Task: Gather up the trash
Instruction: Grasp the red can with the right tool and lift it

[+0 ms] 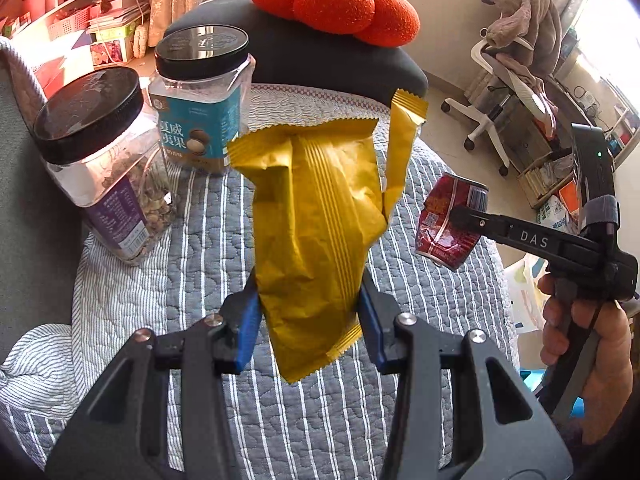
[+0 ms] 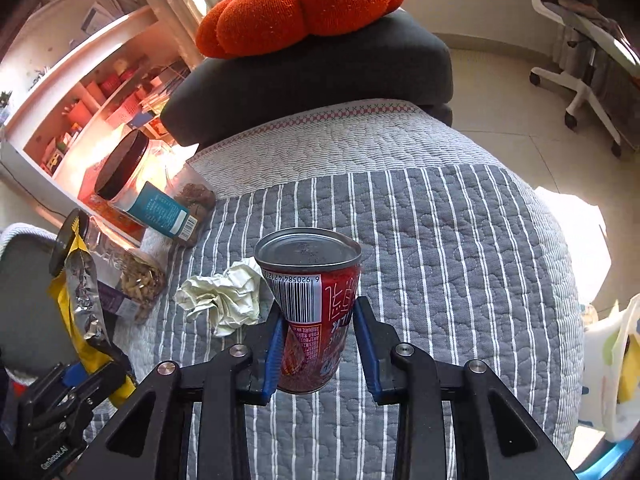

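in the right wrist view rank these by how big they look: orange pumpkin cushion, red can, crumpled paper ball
1. orange pumpkin cushion, clearly the widest though farthest.
2. red can in the right gripper; nearness to the camera inflates it.
3. crumpled paper ball, slightly smaller than the can, so that order is unsure.

Striped quilted bed (image 2: 440, 240): crumpled paper (image 2: 224, 300), two jars (image 1: 108, 168), dark cushion (image 2: 320, 80).
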`<action>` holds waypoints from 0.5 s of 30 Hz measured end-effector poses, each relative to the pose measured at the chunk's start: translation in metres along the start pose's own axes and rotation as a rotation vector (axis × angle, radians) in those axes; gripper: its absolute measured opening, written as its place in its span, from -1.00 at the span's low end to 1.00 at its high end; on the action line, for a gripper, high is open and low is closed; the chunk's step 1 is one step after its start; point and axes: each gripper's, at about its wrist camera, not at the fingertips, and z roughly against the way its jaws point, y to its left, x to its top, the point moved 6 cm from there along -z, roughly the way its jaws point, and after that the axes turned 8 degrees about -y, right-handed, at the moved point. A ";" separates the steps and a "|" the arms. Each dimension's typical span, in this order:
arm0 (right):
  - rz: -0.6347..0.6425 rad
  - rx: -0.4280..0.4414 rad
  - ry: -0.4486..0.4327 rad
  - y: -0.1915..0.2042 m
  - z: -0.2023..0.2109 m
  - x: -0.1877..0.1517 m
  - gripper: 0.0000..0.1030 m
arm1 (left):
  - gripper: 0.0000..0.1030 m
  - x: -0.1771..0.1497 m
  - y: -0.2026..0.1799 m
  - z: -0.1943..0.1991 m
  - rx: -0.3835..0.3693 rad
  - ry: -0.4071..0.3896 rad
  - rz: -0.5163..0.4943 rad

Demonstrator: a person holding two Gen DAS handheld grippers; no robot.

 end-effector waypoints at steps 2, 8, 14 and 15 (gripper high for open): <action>-0.016 -0.006 -0.008 -0.013 0.017 -0.005 -0.34 | -0.11 -0.004 -0.010 0.001 -0.015 0.003 -0.012; -0.068 -0.040 -0.040 -0.058 0.062 -0.025 -0.34 | -0.11 -0.015 -0.045 -0.002 -0.056 0.022 -0.047; -0.202 -0.080 -0.081 -0.136 0.109 -0.046 -0.34 | -0.11 -0.025 -0.096 -0.011 -0.113 0.033 -0.108; -0.233 -0.089 -0.086 -0.150 0.117 -0.049 -0.34 | -0.11 -0.027 -0.107 -0.014 -0.126 0.038 -0.120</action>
